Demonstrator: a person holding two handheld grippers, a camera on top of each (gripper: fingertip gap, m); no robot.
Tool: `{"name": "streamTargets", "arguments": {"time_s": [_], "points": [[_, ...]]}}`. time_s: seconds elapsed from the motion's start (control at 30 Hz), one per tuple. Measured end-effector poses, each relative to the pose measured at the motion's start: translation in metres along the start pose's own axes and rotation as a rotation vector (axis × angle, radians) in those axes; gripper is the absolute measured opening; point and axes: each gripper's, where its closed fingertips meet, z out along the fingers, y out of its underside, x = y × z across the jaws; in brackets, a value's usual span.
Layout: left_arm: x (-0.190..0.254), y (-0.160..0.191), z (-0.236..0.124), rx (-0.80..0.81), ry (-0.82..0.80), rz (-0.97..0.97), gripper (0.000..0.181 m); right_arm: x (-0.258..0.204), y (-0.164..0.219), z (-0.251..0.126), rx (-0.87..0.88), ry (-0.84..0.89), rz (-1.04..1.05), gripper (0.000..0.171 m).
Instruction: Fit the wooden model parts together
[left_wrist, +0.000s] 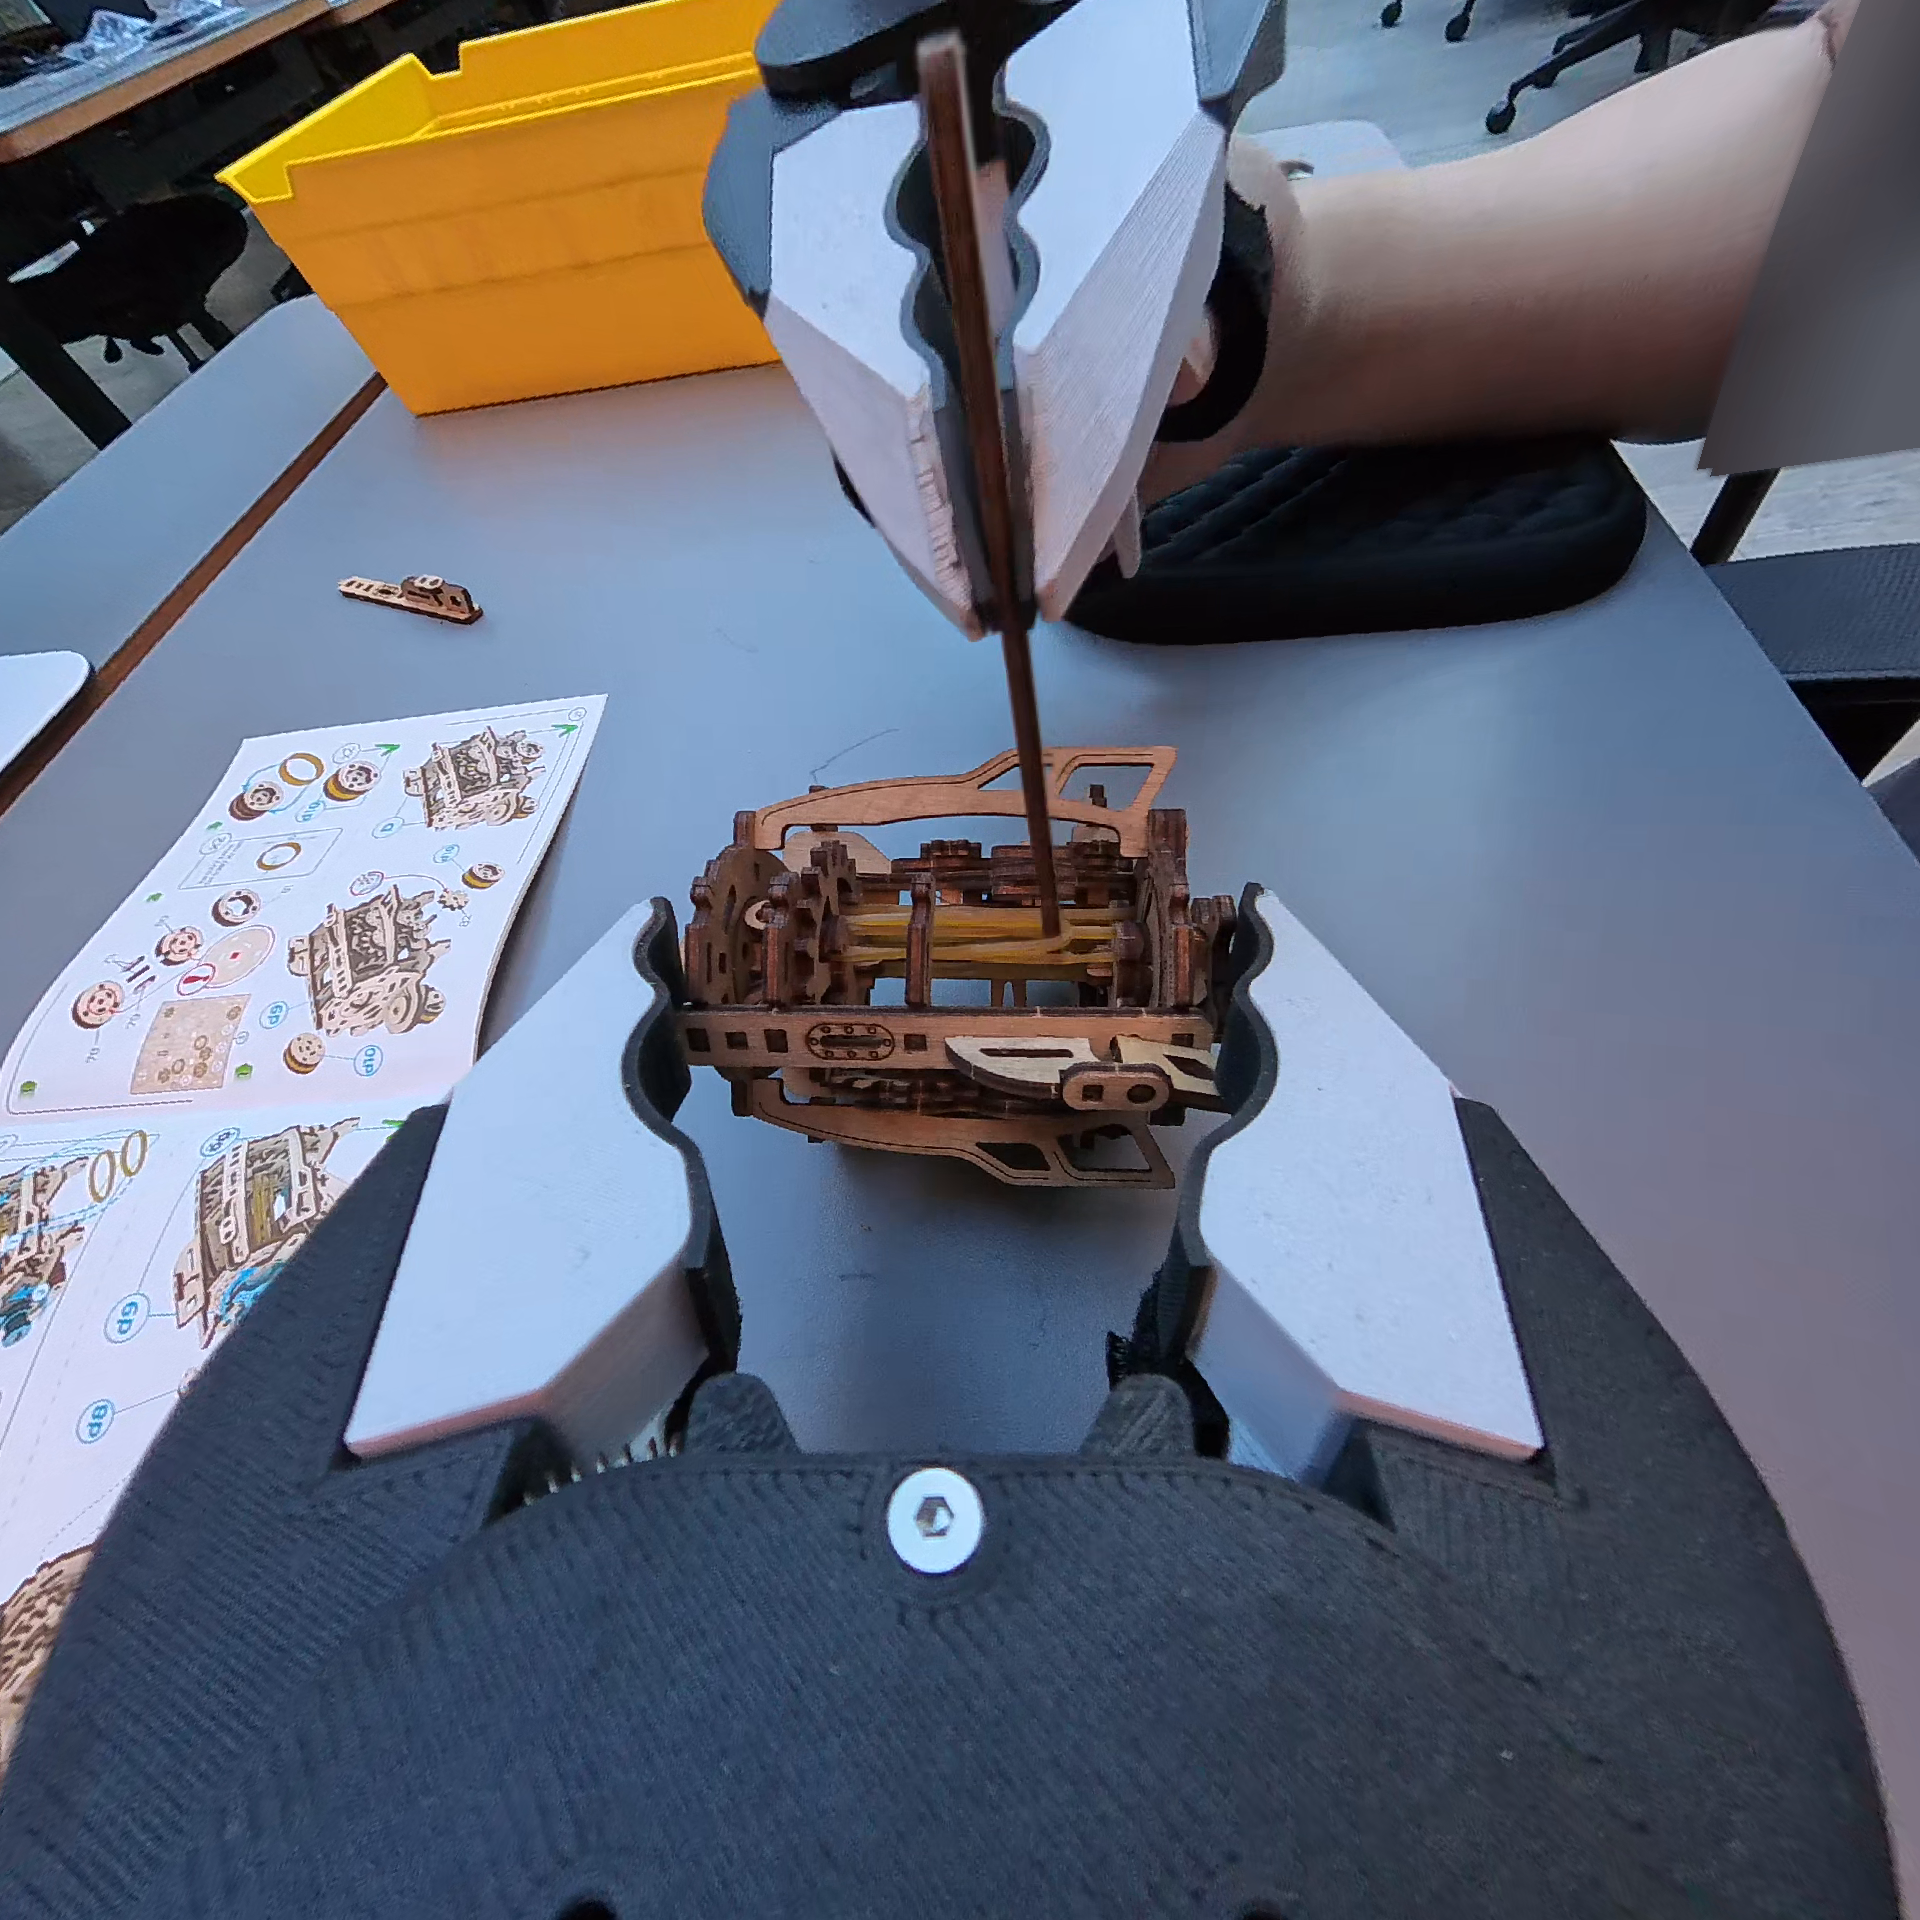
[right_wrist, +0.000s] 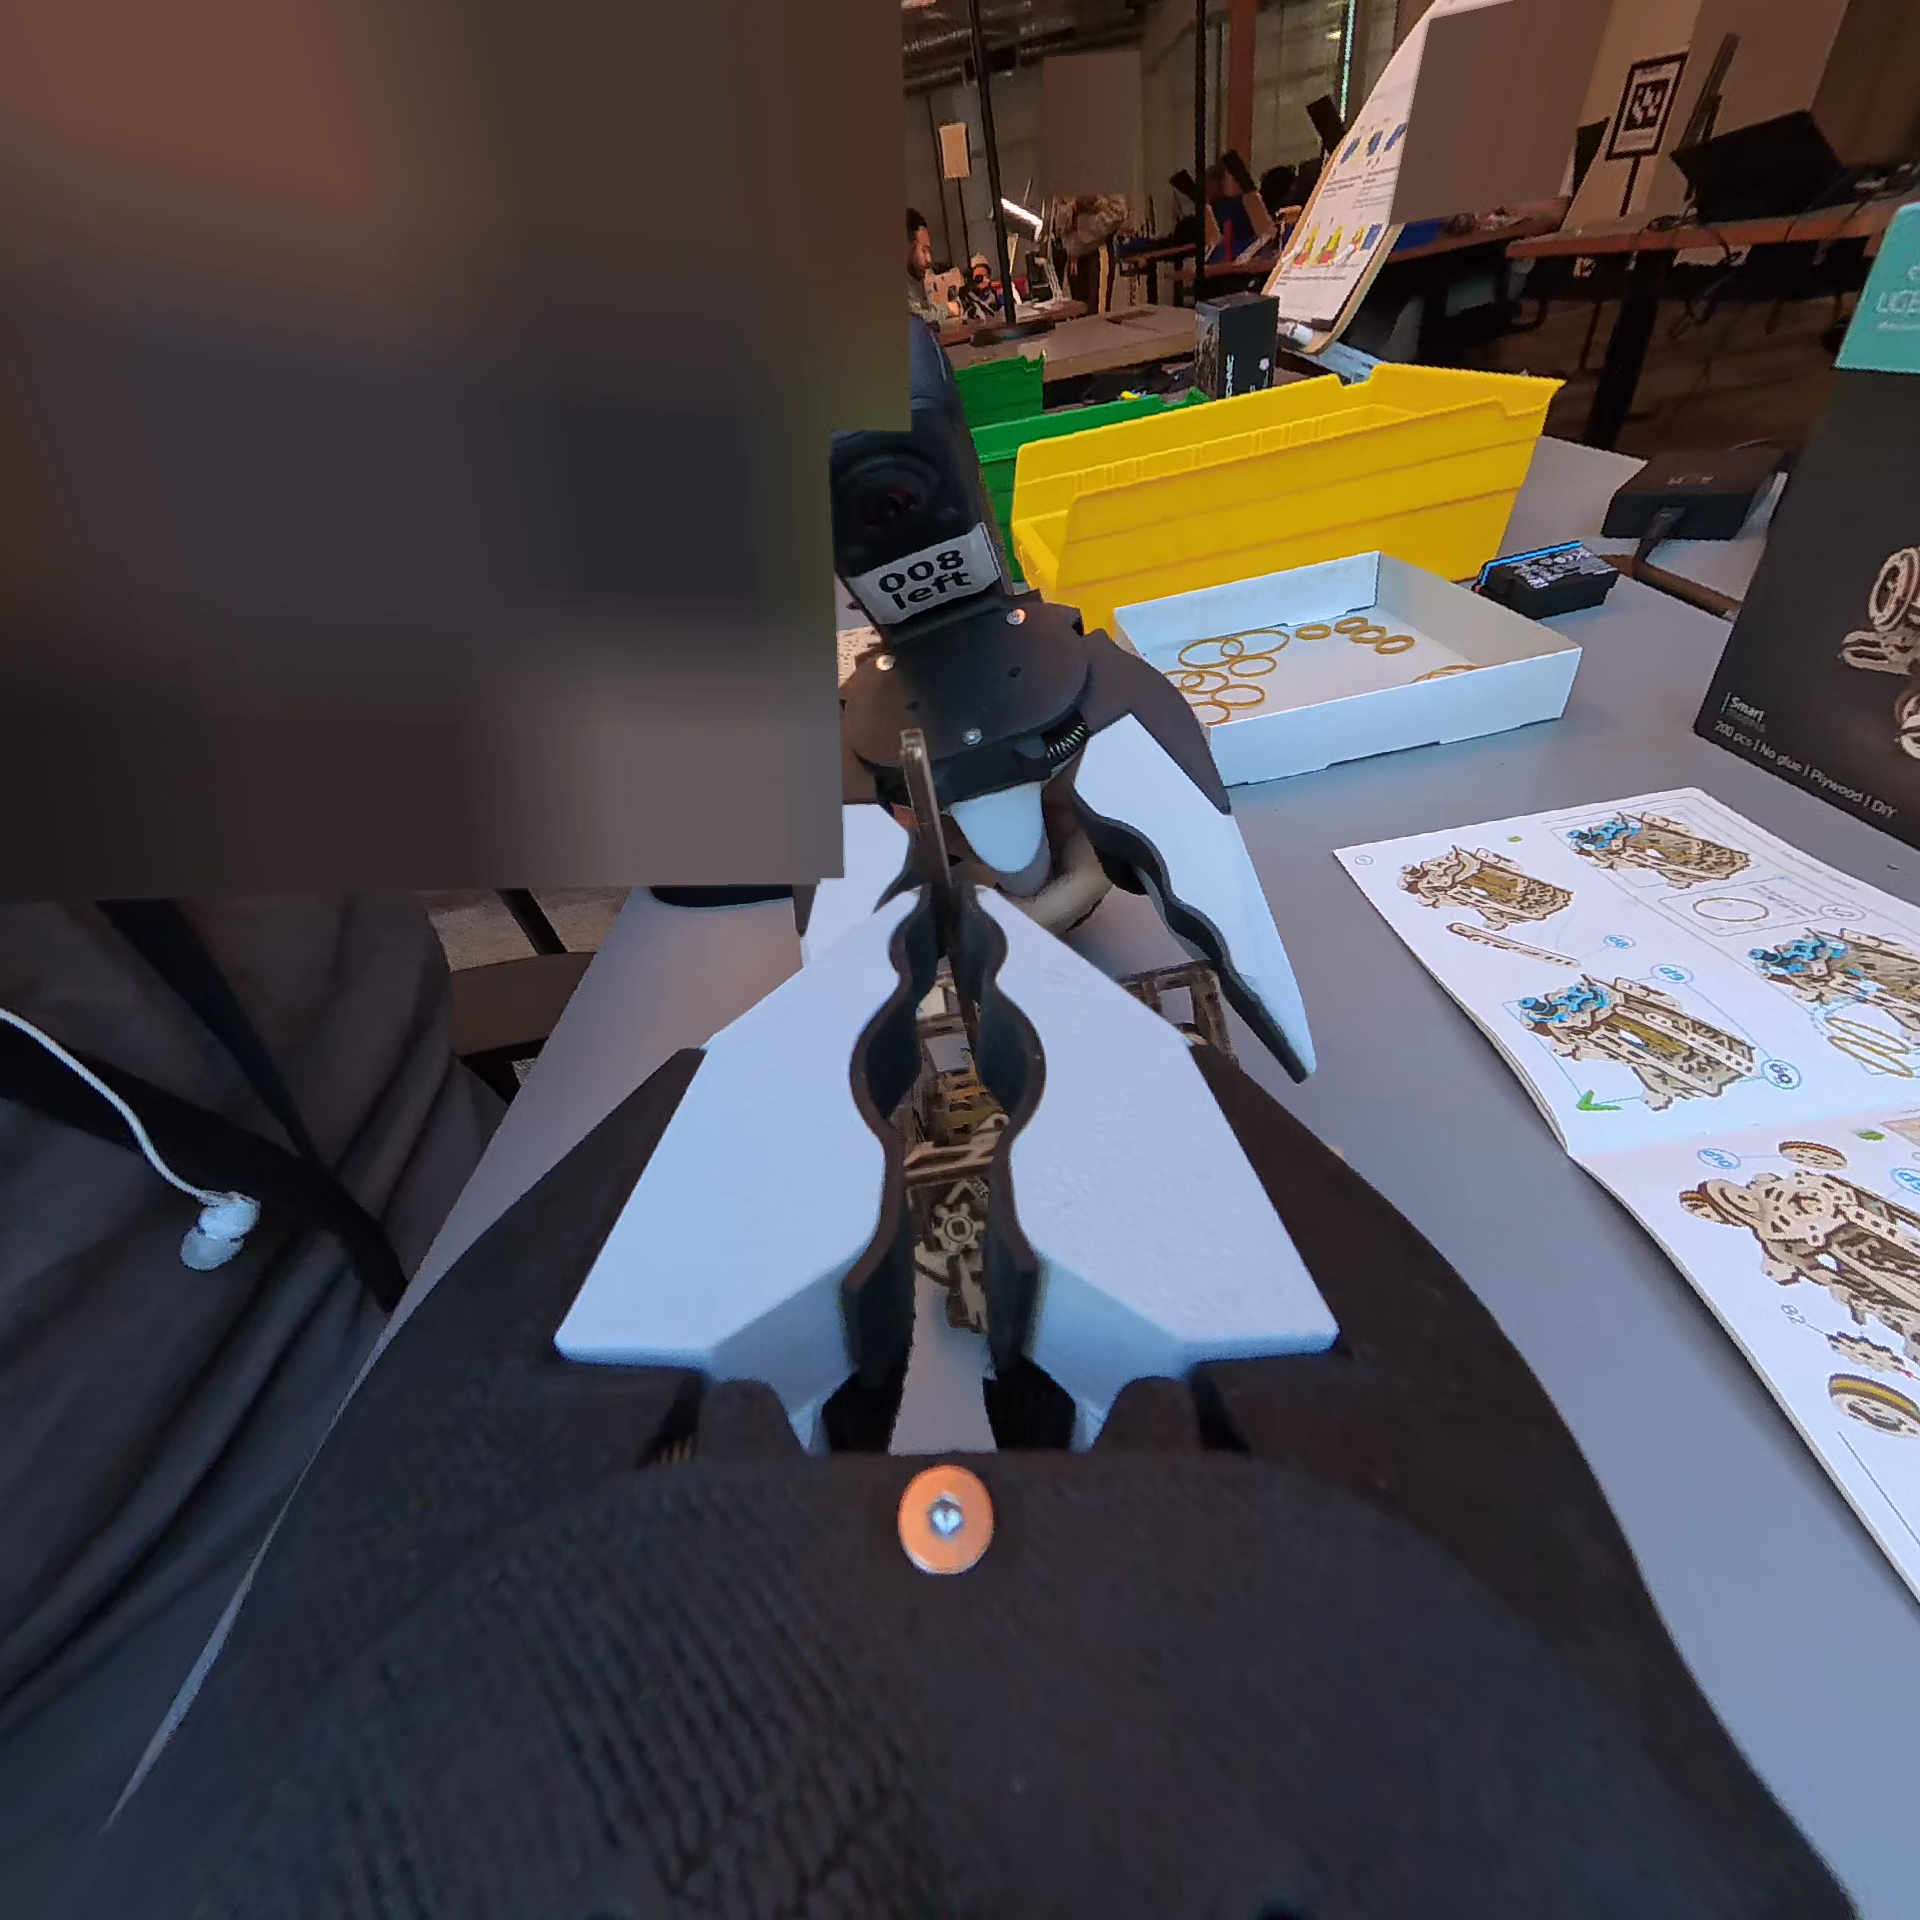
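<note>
1. Left gripper (left_wrist: 951, 997): fingers spread wide and pressed against the two ends of the wooden model (left_wrist: 940, 977), clamping it. The model sits on the grey bench (left_wrist: 1403, 935), roughly mid-surface.
2. Wooden model: dark laser-cut frame with gears at its left end and yellow rubber bands (left_wrist: 997, 940) strung lengthwise inside. A lighter side panel stands along its far side, another lies at its near underside.
3. Right gripper (left_wrist: 1003, 613): comes down from above and pinches a thin wooden stick (left_wrist: 1023, 748). The stick stands close to upright, and its lower tip reaches into the model at the rubber bands. Its top end pokes out above the fingers in the right wrist view (right_wrist: 920, 790).
4. Right wrist view: the gripper's black pads are nearly together around the stick, with parts of the model visible through the gaps between them.
5. Instruction sheet (left_wrist: 312, 914) lies flat toward the bench's left edge.
6. Small loose wooden piece (left_wrist: 412, 598) lies beyond the sheet, well apart from the model.
7. Yellow bin (left_wrist: 540, 229) sits at the far left of the bench.
8. White tray (right_wrist: 1361, 665) holding loose rubber rings lies just beside the bin.
9. A black padded cushion (left_wrist: 1382, 540) lies at the far right edge.
</note>
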Motion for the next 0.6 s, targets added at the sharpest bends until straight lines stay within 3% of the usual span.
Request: {"name": "streamTargets", "arguments": {"time_s": [0.6], "points": [[0.0076, -0.0044, -0.0057, 0.007, 0.002, -0.02, 0.103, 0.0017, -0.0001, -0.0018, 0.029, 0.006, -0.053, 0.0]]}}
